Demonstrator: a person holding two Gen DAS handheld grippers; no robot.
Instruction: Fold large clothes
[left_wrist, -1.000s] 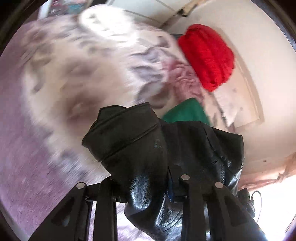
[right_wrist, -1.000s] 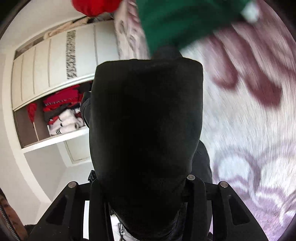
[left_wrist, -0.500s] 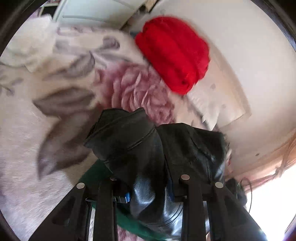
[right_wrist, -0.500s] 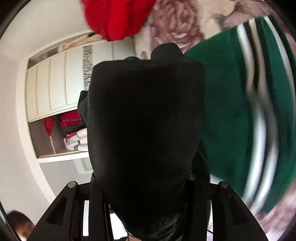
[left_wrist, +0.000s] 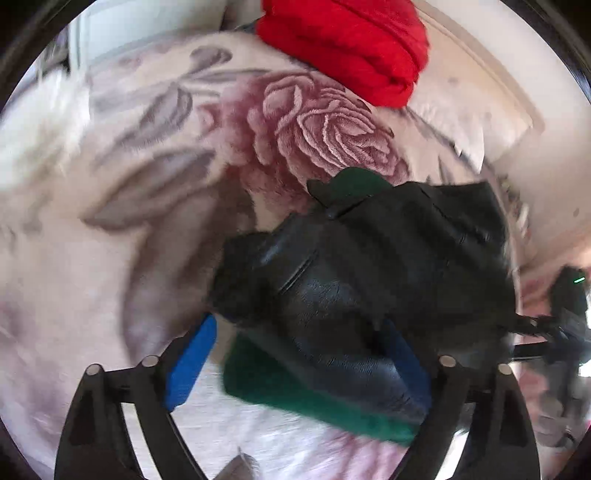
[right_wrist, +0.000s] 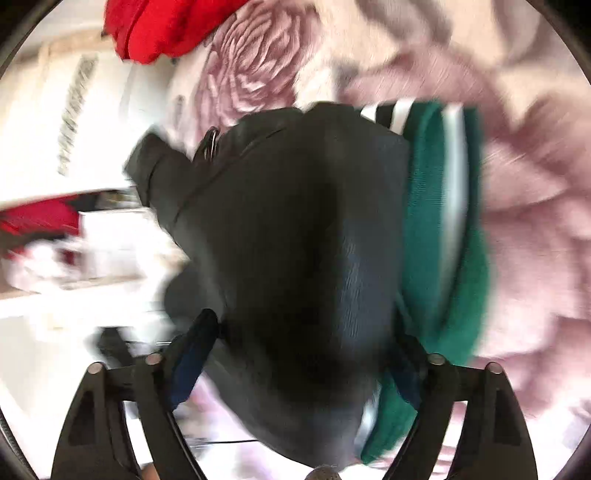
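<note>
A black leather jacket (left_wrist: 362, 280) lies bundled on top of a green garment with white stripes (left_wrist: 295, 391) on a rose-patterned blanket (left_wrist: 317, 129). My left gripper (left_wrist: 295, 354) is open, its blue-padded fingers (left_wrist: 188, 362) spread either side of the jacket. In the right wrist view the jacket (right_wrist: 295, 258) lies between the spread fingers of my right gripper (right_wrist: 295, 354), which is open. The green garment (right_wrist: 439, 229) shows along the jacket's right side.
A folded red knit (left_wrist: 354, 48) lies at the blanket's far end, also at the right wrist view's top left (right_wrist: 159, 26). White wardrobe doors and a shelf of clothes (right_wrist: 48, 221) stand at the left. A dark device with a green light (left_wrist: 569, 295) is at the right.
Both grippers have lowered the jacket onto the green garment and opened; the fingers, shut on the jacket before, now stand wide apart. The view is nearer the blanket.
</note>
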